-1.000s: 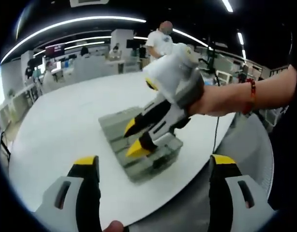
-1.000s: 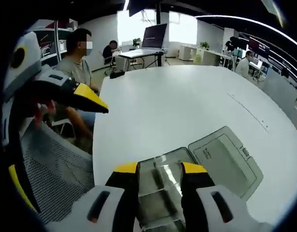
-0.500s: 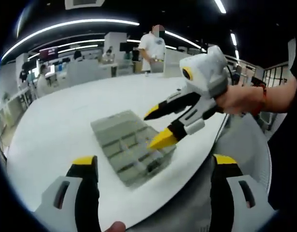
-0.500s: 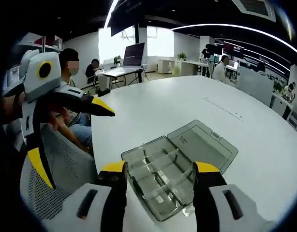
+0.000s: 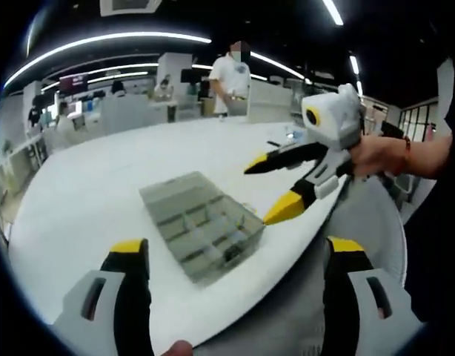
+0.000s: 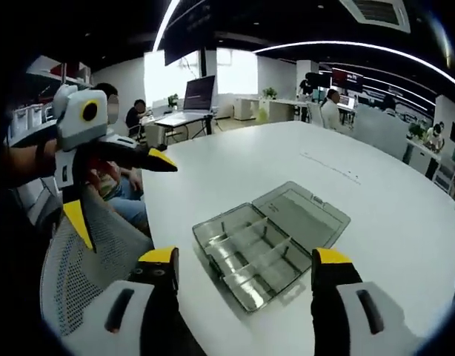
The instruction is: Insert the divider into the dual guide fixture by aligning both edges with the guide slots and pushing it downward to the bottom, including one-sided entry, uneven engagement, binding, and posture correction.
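2 hand-held grippers hang clear of a clear plastic compartment box point(image 6: 268, 241) that lies with its lid point(image 6: 305, 210) folded flat open on a large white table point(image 6: 405, 245). In the right gripper view the box sits at the centre of the frame, and thin dividers point(image 6: 251, 248) stand inside it, splitting the tray into several cells; these appear to sit low in their slots, though the plastic is too clear to tell whether each is fully seated. The right gripper point(image 6: 242, 268) shows its 2 yellow-tipped jaws rising from the bottom of the frame, spread wide with nothing between them. The left gripper point(image 6: 120, 185) comes in at the left of that frame, above a grey mesh chair point(image 6: 68, 274), its jaws also wide apart and empty. In the left gripper view the same box point(image 5: 201, 226) lies at centre, the left gripper's point(image 5: 238, 256) jaws at the bottom, the right gripper point(image 5: 283, 185) at right. Both tools stand off near the table edge, probably so the box can be checked unobstructed.
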Tool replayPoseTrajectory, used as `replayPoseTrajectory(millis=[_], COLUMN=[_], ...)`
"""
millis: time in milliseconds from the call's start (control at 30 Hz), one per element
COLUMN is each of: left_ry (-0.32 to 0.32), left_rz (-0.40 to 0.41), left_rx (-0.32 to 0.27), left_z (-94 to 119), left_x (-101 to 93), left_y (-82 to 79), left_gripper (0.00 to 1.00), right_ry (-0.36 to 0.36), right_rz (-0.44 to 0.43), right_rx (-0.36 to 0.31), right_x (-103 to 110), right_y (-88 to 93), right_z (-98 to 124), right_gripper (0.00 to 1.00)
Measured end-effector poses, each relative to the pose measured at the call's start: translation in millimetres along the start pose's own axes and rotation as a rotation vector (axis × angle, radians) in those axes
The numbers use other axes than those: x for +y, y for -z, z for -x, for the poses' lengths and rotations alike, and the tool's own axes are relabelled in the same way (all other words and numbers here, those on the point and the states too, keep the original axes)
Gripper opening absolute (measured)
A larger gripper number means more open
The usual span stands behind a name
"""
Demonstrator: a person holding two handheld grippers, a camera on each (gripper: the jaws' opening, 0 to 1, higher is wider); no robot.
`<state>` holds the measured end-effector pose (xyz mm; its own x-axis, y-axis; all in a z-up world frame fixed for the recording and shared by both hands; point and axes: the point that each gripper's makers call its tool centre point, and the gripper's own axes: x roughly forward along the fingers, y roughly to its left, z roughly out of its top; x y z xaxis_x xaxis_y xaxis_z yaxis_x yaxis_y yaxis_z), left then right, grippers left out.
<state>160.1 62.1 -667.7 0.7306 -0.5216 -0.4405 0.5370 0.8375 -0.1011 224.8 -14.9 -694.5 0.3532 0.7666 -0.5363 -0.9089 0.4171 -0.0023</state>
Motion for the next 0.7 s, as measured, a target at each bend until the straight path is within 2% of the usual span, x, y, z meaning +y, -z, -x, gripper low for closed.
replayPoseTrajectory(millis=[67, 133, 233, 367, 467, 700], left_ry=[0.0, 0.0, 0.007, -0.001, -0.016, -0.032], left_rz=[-0.016, -0.018, -0.017, -0.027, -0.003, 0.008], left_rx=[0.012, 0.011, -0.008, -0.011, -0.028, -0.03], left_z=[2, 4, 6, 9, 14, 24], left_x=[0.6, 1.5, 1.7, 4.2, 9.1, 17.3], left_y=[0.9, -1.8, -7.3, -8.9, -8.7, -4.9], left_gripper=[0.97, 0.97, 0.99, 0.99, 0.99, 0.99], right_ry=[0.003, -0.007, -0.008, 0.02, 0.032, 0.062], right_rz=[0.0, 0.038, 0.008, -0.005, -0.038, -0.042], right_rx=[-0.002, -0.023, -0.012, -0.017, -0.016, -0.023], right_x=[1, 4, 5, 0, -6, -16], right_y=[0.6, 0.3, 5.6, 7.7, 8.3, 9.5], right_z=[4, 8, 13, 22, 30, 44], right_gripper=[0.78, 0.79, 0.82, 0.82, 0.81, 0.81])
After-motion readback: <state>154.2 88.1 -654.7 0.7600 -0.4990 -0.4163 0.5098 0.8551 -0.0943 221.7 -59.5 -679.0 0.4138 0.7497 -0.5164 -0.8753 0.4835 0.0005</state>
